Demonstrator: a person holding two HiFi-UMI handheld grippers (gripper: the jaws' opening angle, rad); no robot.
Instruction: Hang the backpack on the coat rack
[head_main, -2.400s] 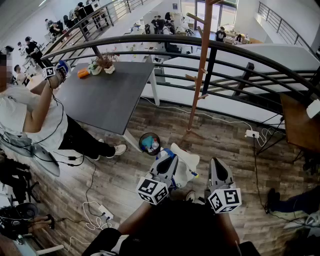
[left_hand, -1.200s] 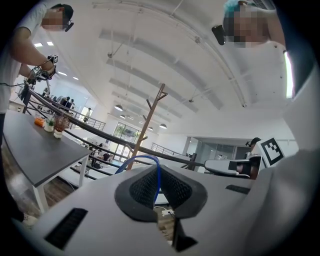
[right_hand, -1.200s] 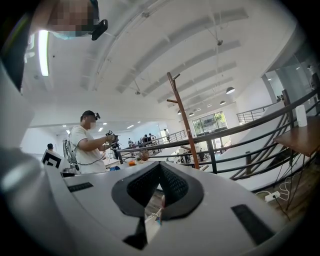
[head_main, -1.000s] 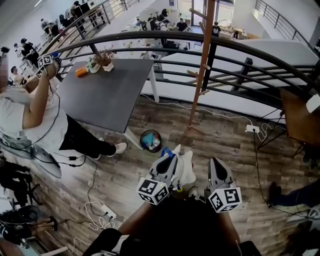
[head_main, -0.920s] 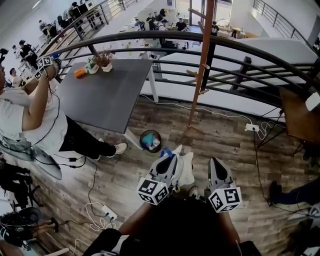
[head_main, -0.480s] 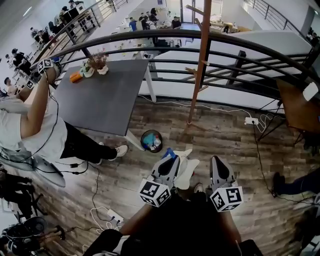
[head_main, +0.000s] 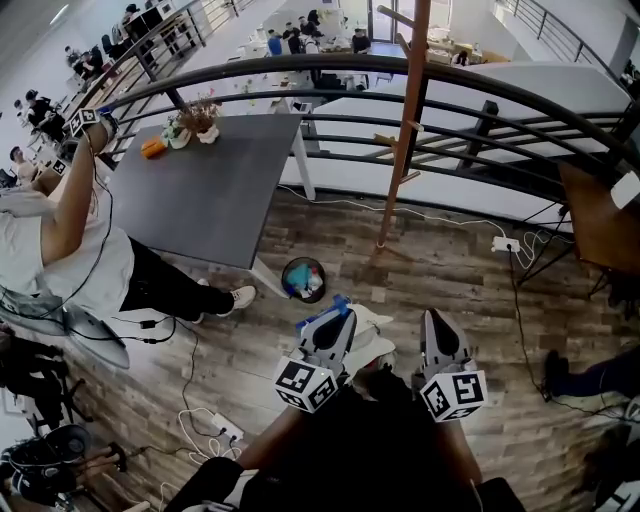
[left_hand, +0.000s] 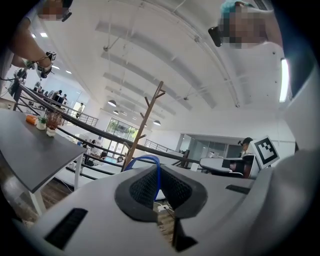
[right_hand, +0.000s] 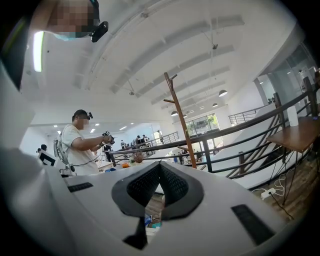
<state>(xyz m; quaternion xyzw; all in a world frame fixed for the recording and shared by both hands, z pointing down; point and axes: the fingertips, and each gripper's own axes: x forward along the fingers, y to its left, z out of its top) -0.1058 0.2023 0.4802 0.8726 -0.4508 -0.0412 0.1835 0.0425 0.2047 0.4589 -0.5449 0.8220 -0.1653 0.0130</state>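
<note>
The white backpack (head_main: 374, 322) hangs just below and between the two claws. Its blue carry loop (left_hand: 151, 161) is pinched in the left gripper (head_main: 338, 314), whose jaws are clamped on it. The right gripper (head_main: 436, 326), just beside it, has its jaws pressed together with nothing between them. Well ahead of both stands the upright wooden coat rack (head_main: 404, 140), beside the dark railing (head_main: 520, 110). A bin (head_main: 303, 279) sits ahead-left of the left claw, near the grey table (head_main: 215, 195).
</note>
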